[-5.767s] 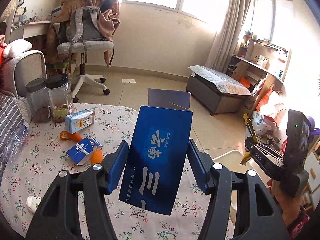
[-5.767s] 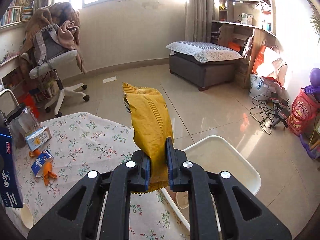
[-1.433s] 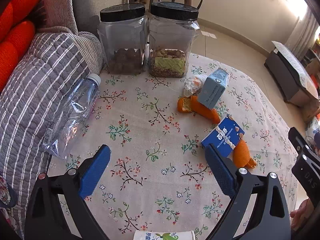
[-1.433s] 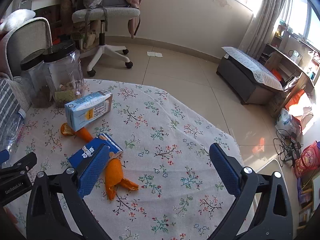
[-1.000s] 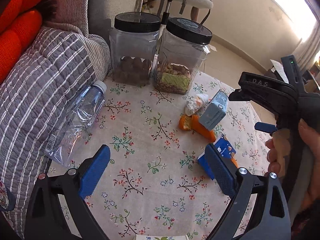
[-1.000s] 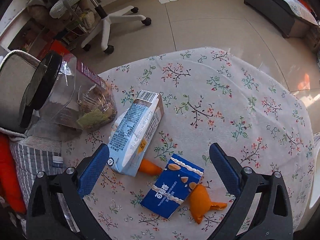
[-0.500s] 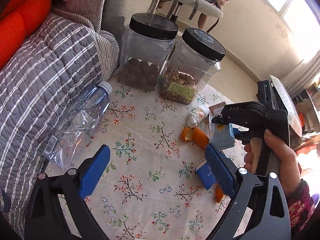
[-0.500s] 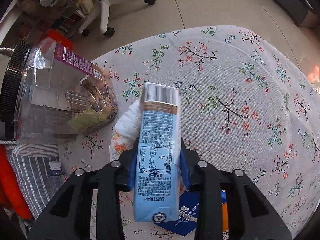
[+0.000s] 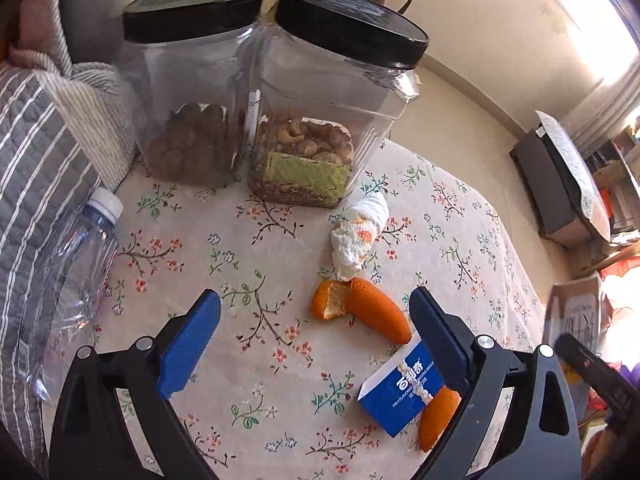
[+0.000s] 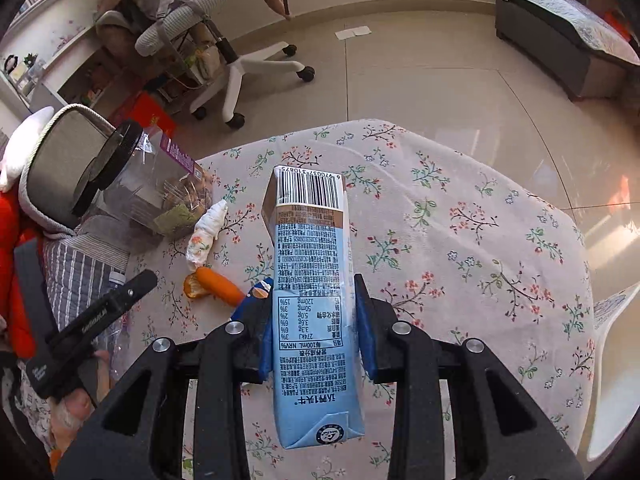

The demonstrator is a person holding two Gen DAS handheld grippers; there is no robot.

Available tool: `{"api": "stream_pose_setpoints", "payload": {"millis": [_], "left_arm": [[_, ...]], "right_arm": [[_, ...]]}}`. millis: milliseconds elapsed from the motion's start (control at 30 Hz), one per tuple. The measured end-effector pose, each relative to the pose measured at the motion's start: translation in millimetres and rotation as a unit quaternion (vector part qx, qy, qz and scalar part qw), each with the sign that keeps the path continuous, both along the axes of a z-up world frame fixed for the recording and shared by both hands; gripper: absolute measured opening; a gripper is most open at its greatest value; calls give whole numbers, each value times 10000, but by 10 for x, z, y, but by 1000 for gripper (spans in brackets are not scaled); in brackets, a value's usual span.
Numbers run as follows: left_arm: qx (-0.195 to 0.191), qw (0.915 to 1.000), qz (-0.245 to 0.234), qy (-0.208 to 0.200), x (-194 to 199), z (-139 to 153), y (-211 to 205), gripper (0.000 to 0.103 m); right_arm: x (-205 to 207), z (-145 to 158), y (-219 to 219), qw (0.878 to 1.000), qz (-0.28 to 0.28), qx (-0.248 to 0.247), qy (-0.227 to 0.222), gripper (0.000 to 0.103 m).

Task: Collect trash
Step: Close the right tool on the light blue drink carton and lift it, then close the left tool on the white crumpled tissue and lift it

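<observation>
My right gripper (image 10: 316, 332) is shut on a light blue milk carton (image 10: 310, 280), held above the floral table with its barcode end pointing away. My left gripper (image 9: 316, 344) hangs open over the table, nothing between its blue pads. Just ahead of it lie orange peel pieces (image 9: 360, 310) and a crumpled white tissue (image 9: 358, 232). A small blue box (image 9: 404, 390) with another peel (image 9: 438, 414) lies by its right finger. The same peel (image 10: 214, 280) and tissue (image 10: 206, 234) show in the right wrist view, left of the carton.
Two black-lidded clear jars (image 9: 320, 112) of nuts stand at the table's back. An empty clear water bottle (image 9: 68, 276) lies at the left against a striped grey cushion (image 9: 36, 168). A white bin's rim (image 10: 612, 360) shows beyond the table's right edge. An office chair (image 10: 216, 32) stands on the floor.
My right gripper shut on the milk carton and lifted it off the table, away to the right. My left gripper moved forward and lower toward the peel and tissue, staying open.
</observation>
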State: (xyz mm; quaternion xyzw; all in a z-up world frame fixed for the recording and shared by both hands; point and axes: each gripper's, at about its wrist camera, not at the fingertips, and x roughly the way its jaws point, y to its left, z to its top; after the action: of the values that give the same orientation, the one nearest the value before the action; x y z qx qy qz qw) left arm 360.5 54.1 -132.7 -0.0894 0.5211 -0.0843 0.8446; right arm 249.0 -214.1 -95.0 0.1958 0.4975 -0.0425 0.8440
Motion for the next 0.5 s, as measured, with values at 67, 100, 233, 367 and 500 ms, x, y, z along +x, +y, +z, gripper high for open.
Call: {"api": "stream_pose_setpoints", "payload": {"millis": [67, 100, 233, 367, 500], "left_arm": [[361, 9990, -221, -132, 79, -22, -197, 91], [540, 9977, -361, -186, 102, -39, -303, 91], [1084, 9915, -688, -224, 286, -152, -574, 78], [1296, 9886, -768, -4, 467, -316, -714, 64], [1650, 9815, -968, -4, 530, -441, -880, 46]], "right_arm": [[-230, -11, -162, 10000, -84, 12, -36, 31], [-329, -28, -234, 9999, -121, 23, -35, 31], [-519, -169, -447, 9995, -287, -26, -91, 31], [-605, -288, -558, 9989, -422, 28, -213, 31], [-567, -322, -606, 9990, -341, 29, -277, 31]]}}
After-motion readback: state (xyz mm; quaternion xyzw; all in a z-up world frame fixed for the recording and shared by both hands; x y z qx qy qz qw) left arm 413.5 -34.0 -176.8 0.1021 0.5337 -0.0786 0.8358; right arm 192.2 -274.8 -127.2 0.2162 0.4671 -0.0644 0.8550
